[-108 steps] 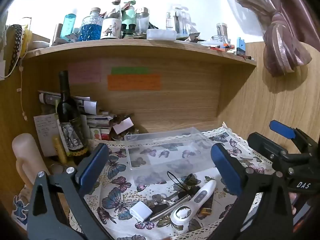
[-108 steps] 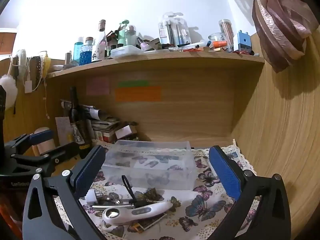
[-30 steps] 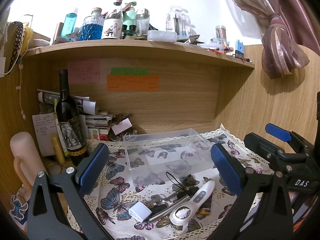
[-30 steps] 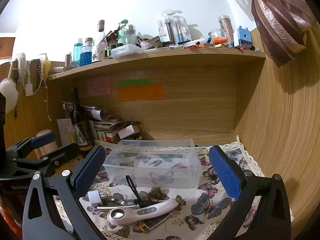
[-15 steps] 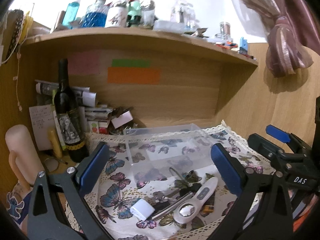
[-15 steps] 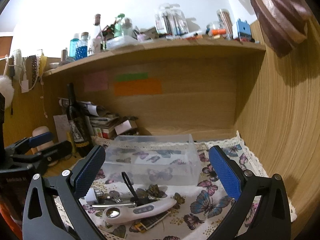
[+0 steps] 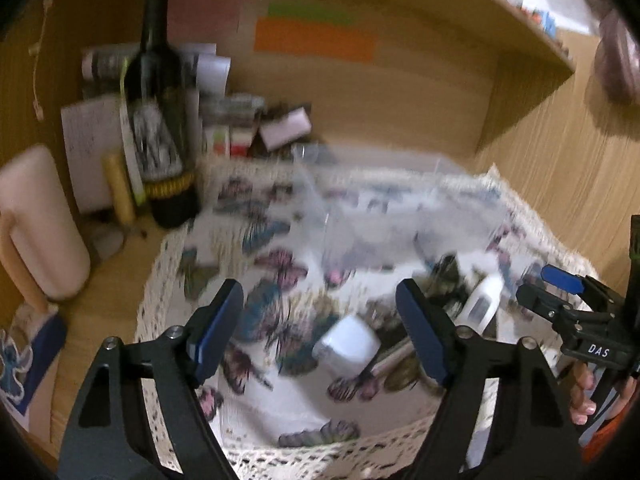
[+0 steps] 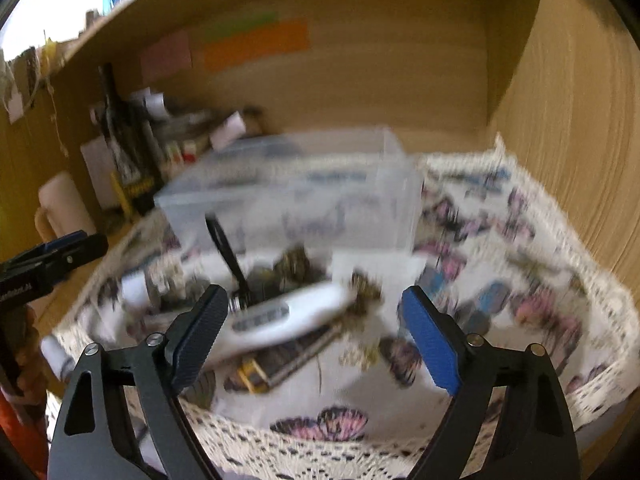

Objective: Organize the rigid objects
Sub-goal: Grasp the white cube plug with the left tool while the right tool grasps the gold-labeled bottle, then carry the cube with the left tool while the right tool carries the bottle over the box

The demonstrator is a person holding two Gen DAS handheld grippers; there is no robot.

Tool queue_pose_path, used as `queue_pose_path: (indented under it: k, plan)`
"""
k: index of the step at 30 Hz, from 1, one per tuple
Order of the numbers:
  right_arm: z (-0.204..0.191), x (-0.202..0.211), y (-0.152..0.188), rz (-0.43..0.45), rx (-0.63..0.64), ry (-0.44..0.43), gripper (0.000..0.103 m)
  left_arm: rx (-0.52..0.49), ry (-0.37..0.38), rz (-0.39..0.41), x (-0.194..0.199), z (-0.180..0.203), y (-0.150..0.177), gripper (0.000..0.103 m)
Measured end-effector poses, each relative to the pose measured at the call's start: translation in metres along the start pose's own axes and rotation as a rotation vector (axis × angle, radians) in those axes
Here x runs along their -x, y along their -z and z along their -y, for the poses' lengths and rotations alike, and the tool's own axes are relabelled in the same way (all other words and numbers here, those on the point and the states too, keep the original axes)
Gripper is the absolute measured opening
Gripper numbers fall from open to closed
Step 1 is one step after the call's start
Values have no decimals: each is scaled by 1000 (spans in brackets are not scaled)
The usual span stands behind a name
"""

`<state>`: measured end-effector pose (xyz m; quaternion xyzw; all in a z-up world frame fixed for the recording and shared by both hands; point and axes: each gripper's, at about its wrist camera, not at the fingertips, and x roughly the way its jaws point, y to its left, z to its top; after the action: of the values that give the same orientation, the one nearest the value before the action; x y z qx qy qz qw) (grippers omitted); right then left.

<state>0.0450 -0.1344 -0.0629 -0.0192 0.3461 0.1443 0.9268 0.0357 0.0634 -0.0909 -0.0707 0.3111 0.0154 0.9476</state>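
The wooden alcove point(image 8: 440, 60) walls in the work on three sides; a butterfly-print cloth point(image 8: 500, 264) covers its floor, likely to cushion small hard things; a wine bottle point(image 7: 160, 112) stands at the back left, clear of the cloth; the clear plastic box point(image 8: 304, 192) sits empty at the cloth's middle, apparently the bin for the clutter just before it; there lie a white handheld device point(image 8: 288, 312) and a white cube point(image 7: 348, 344); the left gripper point(image 7: 320, 320) and right gripper point(image 8: 312, 320) both hang wide open, holding nothing.
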Motion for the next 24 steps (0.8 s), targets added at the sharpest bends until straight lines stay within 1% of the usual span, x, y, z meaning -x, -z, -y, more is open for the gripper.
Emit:
queue_pose_path:
  k: [4, 6, 8, 11, 14, 16, 17, 18, 19, 20, 21, 24]
  plan:
    - [-2, -19, 16, -102, 14, -15, 79, -21, 12, -69, -13, 0, 15, 75]
    - [-5, -26, 19, -134, 21, -25, 77, -32, 14, -88, -18, 2, 19, 75]
    - [-8, -33, 21, -152, 28, -27, 76, -36, 15, -106, -25, 4, 21, 75]
    - [-14, -38, 19, -153, 48, 1, 74, -19, 4, -131, -36, 3, 21, 74]
    - [-17, -43, 19, -158, 63, 16, 73, 3, 31, -165, -46, 1, 21, 71]
    - [-20, -44, 20, -157, 84, 41, 66, 1, 40, -178, -49, 2, 21, 68]
    - [-20, -45, 20, -156, 90, 50, 64, -4, 40, -180, -49, 3, 21, 66]
    - [-20, -44, 20, -154, 93, 56, 61, -12, 37, -185, -50, 5, 22, 63]
    - [-18, -44, 20, -153, 92, 59, 57, -16, 33, -189, -51, 6, 23, 56]
    - [-16, -43, 20, -150, 88, 65, 54, -18, 30, -197, -53, 7, 24, 52]
    - [-14, -42, 20, -148, 82, 71, 47, -15, 29, -208, -55, 6, 25, 48]
    - [-6, -39, 21, -141, 63, 81, 32, -3, 31, -200, -54, 4, 27, 46]
